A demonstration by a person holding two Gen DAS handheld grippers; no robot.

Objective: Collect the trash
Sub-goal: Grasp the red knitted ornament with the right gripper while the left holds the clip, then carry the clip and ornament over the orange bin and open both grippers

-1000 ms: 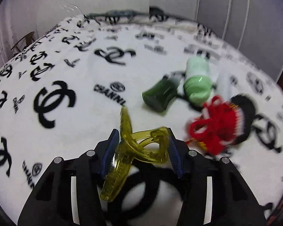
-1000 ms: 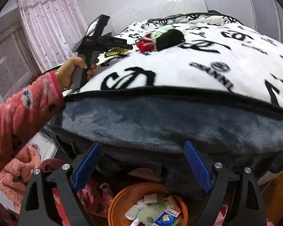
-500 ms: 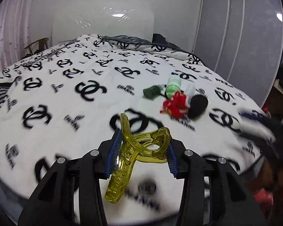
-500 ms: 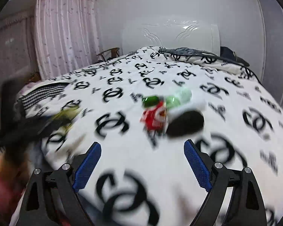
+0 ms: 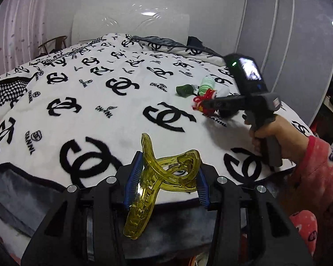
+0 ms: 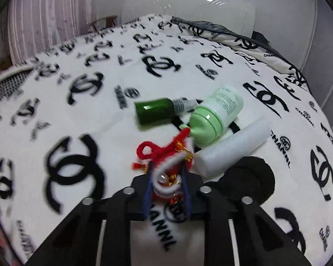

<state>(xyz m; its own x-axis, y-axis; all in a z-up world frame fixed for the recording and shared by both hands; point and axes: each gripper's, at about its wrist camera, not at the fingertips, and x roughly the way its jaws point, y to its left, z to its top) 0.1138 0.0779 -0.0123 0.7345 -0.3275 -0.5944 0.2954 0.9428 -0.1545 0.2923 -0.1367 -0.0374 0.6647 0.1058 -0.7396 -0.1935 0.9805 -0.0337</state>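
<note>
My left gripper (image 5: pixel 166 177) is shut on a yellow translucent hair claw clip (image 5: pixel 159 175), held over the near edge of the bed. My right gripper (image 6: pixel 166 177) is shut on a red and white yarn ornament (image 6: pixel 166 157) lying on the blanket; in the left wrist view that gripper (image 5: pixel 202 105) reaches the same ornament (image 5: pixel 205 98). Just beyond lie a dark green bottle (image 6: pixel 155 112), a light green jar (image 6: pixel 215 116), a white tube (image 6: pixel 230 148) and a black round item (image 6: pixel 246 181).
A white blanket with black logos (image 5: pixel 88 93) covers the bed; its grey underside (image 5: pixel 17 197) hangs at the near edge. A person's hand and pink sleeve (image 5: pixel 310 173) hold the right gripper. A white headboard (image 5: pixel 131 26), grey wardrobe doors (image 5: pixel 288 33) and a wooden chair (image 5: pixel 53 44) stand behind.
My right gripper swung up from below the bed edge onto the blanket and shut on the red ornament. My left gripper drew back toward the bed's near edge, clip still held.
</note>
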